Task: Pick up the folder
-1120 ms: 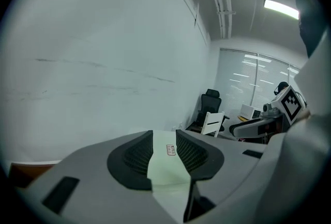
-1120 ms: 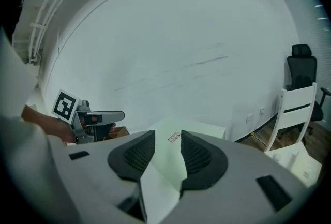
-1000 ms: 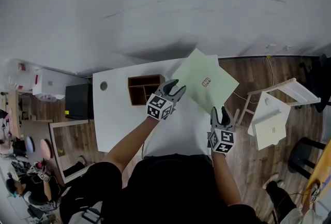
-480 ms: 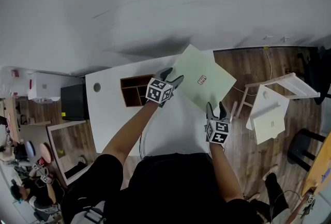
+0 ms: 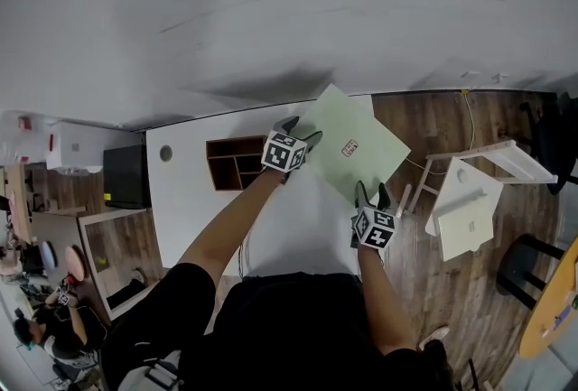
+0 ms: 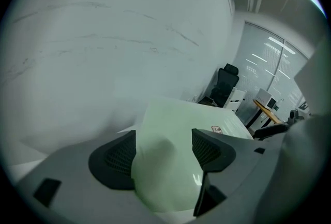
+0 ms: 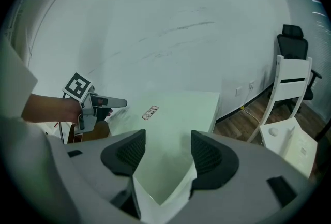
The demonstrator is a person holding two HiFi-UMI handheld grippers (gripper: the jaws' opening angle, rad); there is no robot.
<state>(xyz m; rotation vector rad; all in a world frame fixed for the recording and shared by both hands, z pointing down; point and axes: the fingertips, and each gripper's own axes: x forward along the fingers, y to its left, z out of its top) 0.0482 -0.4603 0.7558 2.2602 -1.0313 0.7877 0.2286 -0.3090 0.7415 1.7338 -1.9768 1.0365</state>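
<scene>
Jaws on the left gripper (image 6: 163, 153) are opening. Its dark, ribbed pads stand wide apart, with a corner of the folder (image 6: 176, 124) between them, and neither pad presses on it. That corner looks smooth and rounded so close to the camera, with a faint sheen on its pale green surface. The right gripper (image 7: 166, 153) is opening too. Its two black, cross-hatched pads sit on either side of another folder corner, which comes to a sharp point low between them and shows a pale edge. Neither pad clamps it.

From the head view, the folder is a thin, flat, pale green square turned like a diamond. It lies on the far right corner of the white desk (image 5: 199, 190), with part of it hanging past the desk edge over the brown plank floor (image 5: 433, 123). A small, pale label (image 5: 349, 147) with reddish print sits near the folder's middle. The left gripper is at the folder's left corner and the right gripper at its near corner. Both have grey bodies topped with black-and-white marker cubes.

Just left of the folder stands a dark brown wooden organizer (image 5: 237, 162), a box with open compartments. A round grommet hole (image 5: 166, 153) marks the desk's smooth top. To the right, off the desk, a white slatted chair (image 5: 470, 200) stands on the floor.
</scene>
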